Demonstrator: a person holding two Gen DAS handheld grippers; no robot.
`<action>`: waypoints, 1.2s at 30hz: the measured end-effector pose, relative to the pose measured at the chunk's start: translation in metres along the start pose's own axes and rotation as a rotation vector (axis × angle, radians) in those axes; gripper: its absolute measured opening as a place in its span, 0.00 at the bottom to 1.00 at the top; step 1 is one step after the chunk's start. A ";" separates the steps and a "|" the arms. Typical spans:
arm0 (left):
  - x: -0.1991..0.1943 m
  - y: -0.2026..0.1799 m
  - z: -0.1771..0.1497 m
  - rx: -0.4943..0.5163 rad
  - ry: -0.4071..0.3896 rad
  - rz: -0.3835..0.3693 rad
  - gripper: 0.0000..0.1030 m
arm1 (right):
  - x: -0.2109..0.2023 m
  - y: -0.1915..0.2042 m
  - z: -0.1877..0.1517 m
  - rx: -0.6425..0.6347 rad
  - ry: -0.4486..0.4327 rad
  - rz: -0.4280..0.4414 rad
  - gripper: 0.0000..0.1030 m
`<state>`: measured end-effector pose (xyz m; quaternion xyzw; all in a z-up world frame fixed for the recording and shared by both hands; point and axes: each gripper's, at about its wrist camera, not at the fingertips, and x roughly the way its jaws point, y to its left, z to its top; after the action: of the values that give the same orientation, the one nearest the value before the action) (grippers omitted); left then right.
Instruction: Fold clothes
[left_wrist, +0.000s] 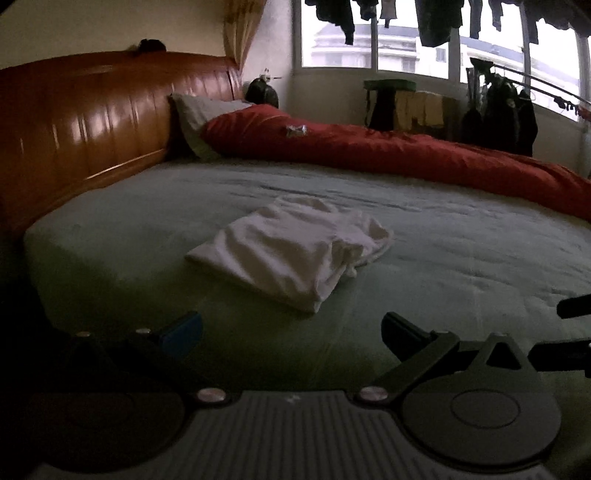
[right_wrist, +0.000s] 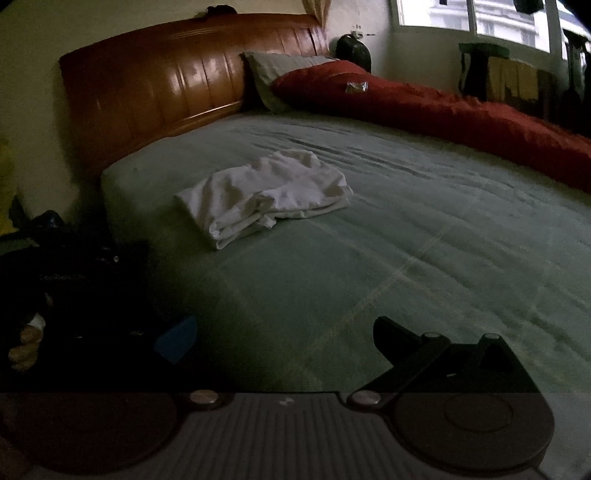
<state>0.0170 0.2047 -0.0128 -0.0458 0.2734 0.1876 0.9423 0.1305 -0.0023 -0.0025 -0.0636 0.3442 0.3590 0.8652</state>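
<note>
Hovering wide apart and seemingly empty, left gripper (left_wrist: 291, 332) and right gripper (right_wrist: 284, 336) face folded white garment (left_wrist: 295, 247).

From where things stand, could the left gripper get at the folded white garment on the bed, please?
Probably yes. The left gripper is open and empty, aimed toward the white garment, and only bare green sheet lies between them. It would need to move forward first.

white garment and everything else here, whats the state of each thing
white garment: folded into a rumpled bundle, lying on the bed, held by nothing
left gripper: jaws open, empty, short of the garment
right gripper: jaws open, empty, short of the garment
red duvet: bunched along the far side of the bed
pillow: propped against the headboard
green sheet: spread flat, lightly creased
</note>
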 end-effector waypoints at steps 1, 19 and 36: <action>-0.001 0.000 -0.002 -0.004 0.006 0.007 0.99 | -0.002 0.002 -0.001 -0.005 -0.002 -0.003 1.00; -0.037 -0.026 -0.002 -0.001 0.029 -0.044 0.99 | -0.031 0.009 -0.014 -0.019 -0.009 -0.063 1.00; -0.028 -0.042 0.002 -0.014 0.173 -0.029 0.99 | -0.024 0.013 -0.009 0.001 0.031 -0.151 1.00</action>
<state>0.0120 0.1572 0.0034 -0.0722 0.3518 0.1712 0.9175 0.1050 -0.0103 0.0078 -0.0945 0.3522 0.2913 0.8844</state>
